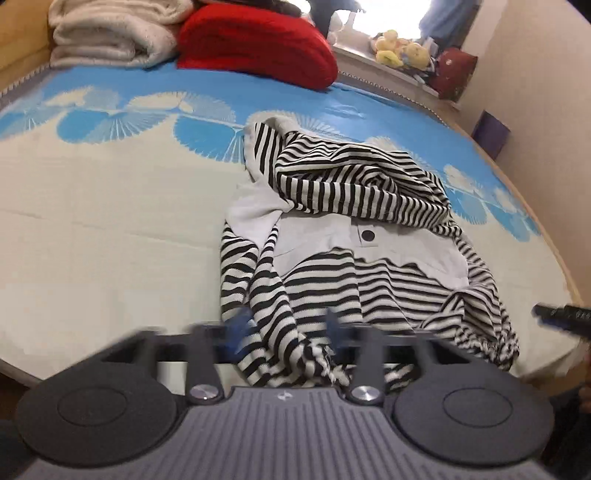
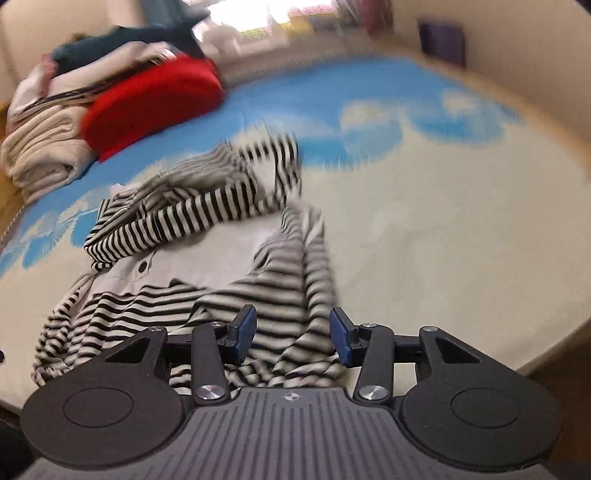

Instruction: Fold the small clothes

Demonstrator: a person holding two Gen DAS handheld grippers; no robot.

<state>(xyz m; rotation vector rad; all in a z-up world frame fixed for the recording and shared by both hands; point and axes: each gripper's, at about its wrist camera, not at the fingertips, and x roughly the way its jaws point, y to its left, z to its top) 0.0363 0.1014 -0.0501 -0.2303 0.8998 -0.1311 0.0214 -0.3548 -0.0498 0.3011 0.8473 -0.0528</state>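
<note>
A small black-and-white striped garment (image 1: 369, 221) with a grey panel and a dark button lies crumpled on the bed sheet (image 1: 110, 221). My left gripper (image 1: 288, 326) is open above the garment's near hem; a striped sleeve runs between its blurred blue fingers (image 1: 242, 325) without being pinched. In the right wrist view the same garment (image 2: 184, 295) spreads to the left. My right gripper (image 2: 293, 332) is open over the hem, its blue pads (image 2: 245, 328) standing apart from the cloth between them. The right gripper's tip (image 1: 554, 315) also shows at the right edge of the left wrist view.
A red pillow (image 1: 255, 40) and a folded cream blanket (image 1: 107, 33) lie at the head of the bed. Plush toys (image 1: 399, 48) sit on the window sill. A purple box (image 1: 491, 133) stands by the wall. The bed's near edge runs just under both grippers.
</note>
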